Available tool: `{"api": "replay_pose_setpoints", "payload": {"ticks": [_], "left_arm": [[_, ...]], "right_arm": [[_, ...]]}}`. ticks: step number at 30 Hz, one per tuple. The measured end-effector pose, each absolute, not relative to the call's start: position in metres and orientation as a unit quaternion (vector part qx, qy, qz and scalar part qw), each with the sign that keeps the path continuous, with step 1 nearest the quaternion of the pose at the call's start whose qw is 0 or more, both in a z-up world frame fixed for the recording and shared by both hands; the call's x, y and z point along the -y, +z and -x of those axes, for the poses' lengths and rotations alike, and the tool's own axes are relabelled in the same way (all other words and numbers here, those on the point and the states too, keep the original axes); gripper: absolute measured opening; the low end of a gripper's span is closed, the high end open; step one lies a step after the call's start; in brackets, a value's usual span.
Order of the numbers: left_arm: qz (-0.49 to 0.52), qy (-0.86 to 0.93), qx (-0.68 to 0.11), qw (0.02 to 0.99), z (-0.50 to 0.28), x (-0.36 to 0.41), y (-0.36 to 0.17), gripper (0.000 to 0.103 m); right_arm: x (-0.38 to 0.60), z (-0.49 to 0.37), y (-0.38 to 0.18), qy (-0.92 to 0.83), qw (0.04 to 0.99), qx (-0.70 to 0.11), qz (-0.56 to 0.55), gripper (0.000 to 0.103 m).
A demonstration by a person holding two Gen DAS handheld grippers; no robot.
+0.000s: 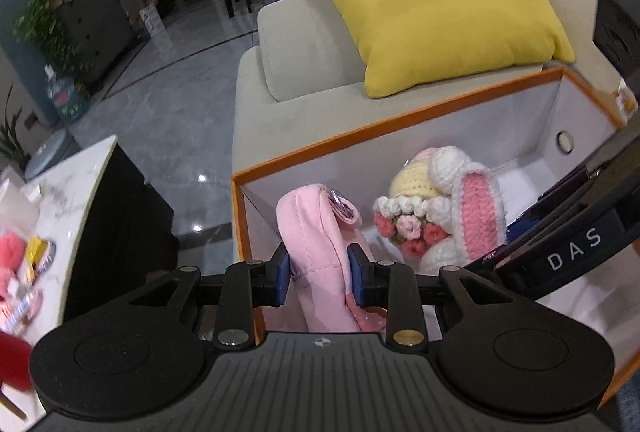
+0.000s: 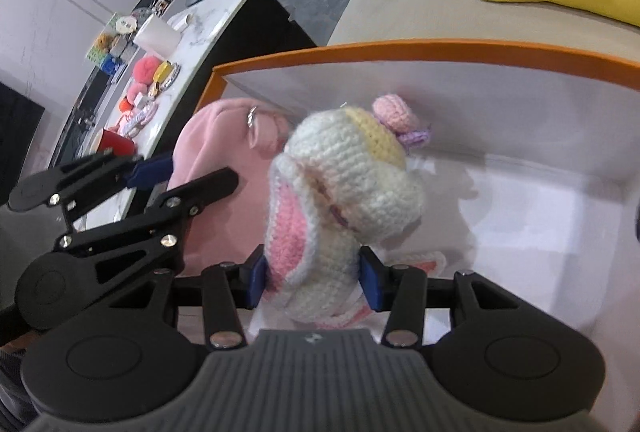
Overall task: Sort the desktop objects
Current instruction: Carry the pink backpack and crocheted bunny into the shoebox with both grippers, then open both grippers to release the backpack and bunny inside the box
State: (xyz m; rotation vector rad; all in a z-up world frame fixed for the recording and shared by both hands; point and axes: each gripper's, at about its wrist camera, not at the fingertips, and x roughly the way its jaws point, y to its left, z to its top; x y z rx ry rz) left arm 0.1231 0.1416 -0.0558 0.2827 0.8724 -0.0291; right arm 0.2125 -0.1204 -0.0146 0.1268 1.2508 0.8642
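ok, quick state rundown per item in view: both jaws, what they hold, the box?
left gripper: jaws shut on the pink pouch, over the box
pink pouch: gripped, hanging into the box
right gripper: jaws shut on the crochet bunny
crochet bunny: gripped, inside the box walls
orange box: open-topped, floor mostly bare
yellow cushion: lying on the sofa behind the box

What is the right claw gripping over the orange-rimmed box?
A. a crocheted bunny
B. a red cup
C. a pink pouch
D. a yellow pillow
A: the right claw is clamped on the crocheted bunny, while the left claw has the pink pouch.
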Motion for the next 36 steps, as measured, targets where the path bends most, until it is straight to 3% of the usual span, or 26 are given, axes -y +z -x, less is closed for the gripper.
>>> {"api": "replay_pose_setpoints", "payload": {"ticks": [9, 12, 14, 18, 26, 34, 36], "left_arm": [[-0.175, -0.002, -0.432, 0.885, -0.136, -0.143, -0.078, 0.035], [-0.177, -0.008, -0.426, 0.887, -0.135, -0.144, -0.077, 0.038], [-0.165, -0.012, -0.425, 0.89, -0.135, -0.147, -0.076, 0.038], [-0.164, -0.011, -0.423, 0.891, -0.134, -0.146, -0.074, 0.038], [-0.161, -0.003, -0.4, 0.902, -0.109, -0.149, -0.055, 0.039], [-0.11, -0.005, -0.401, 0.91, -0.079, -0.167, -0.035, 0.04], [-0.103, -0.005, -0.412, 0.905, -0.078, -0.171, -0.037, 0.051]], "right_arm": [[0.091, -0.224, -0.046, 0.406, 0.706, -0.579, -0.03, 0.052], [0.092, -0.223, -0.049, 0.406, 0.706, -0.58, -0.027, 0.055], [0.096, -0.222, -0.047, 0.401, 0.712, -0.576, -0.021, 0.063], [0.107, -0.219, -0.036, 0.391, 0.724, -0.567, -0.021, 0.064], [0.109, -0.204, -0.03, 0.367, 0.747, -0.554, 0.01, 0.049], [0.141, -0.221, -0.055, 0.322, 0.702, -0.609, -0.183, 0.044], [0.14, -0.225, -0.059, 0.323, 0.694, -0.61, -0.205, 0.043]]}}
